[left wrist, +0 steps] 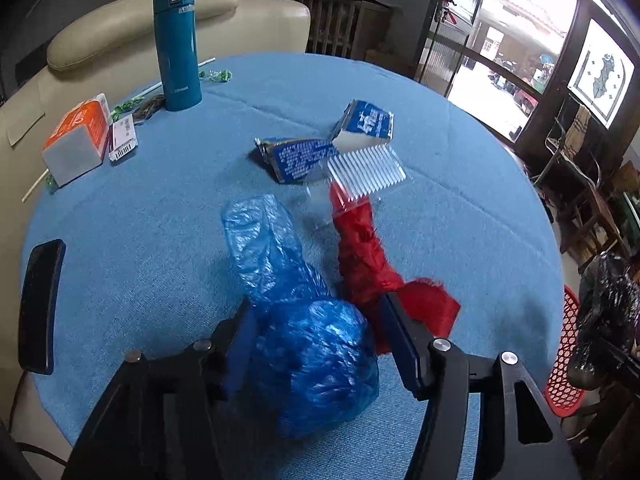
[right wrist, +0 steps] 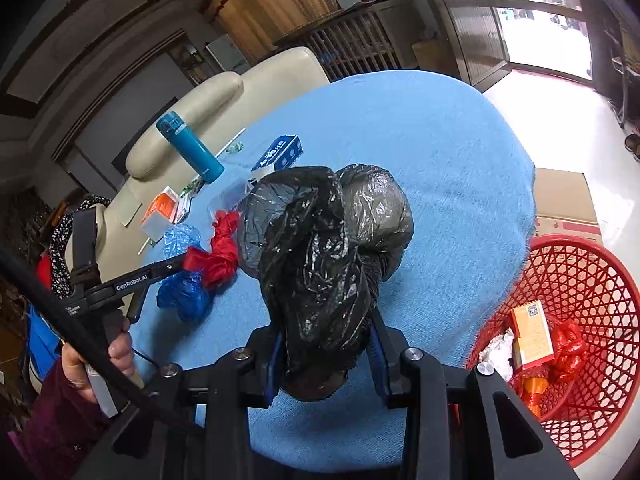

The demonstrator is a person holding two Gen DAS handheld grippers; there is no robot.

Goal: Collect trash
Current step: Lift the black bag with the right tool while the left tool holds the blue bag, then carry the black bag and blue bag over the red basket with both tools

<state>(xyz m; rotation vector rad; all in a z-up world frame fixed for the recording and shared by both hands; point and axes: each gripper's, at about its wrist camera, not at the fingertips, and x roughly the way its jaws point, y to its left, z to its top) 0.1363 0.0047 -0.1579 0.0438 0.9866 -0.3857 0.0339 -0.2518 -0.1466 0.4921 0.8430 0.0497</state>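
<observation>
Where blue cloth (left wrist: 400,92) covers the table, a cream sofa (left wrist: 260,20) apparently backs it.

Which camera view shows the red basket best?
The right wrist view: the red basket appears nearly whole beside the table, with trash visible inside. The left wrist view shows only a sliver at the right edge.

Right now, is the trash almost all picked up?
Not yet. A few pieces already lie in the red basket. The right tongs grip a black bag; the left tongs sit around a blue bag, not clearly squeezing. A red bag, blue cartons and a clear tray still wait on the table.
</observation>
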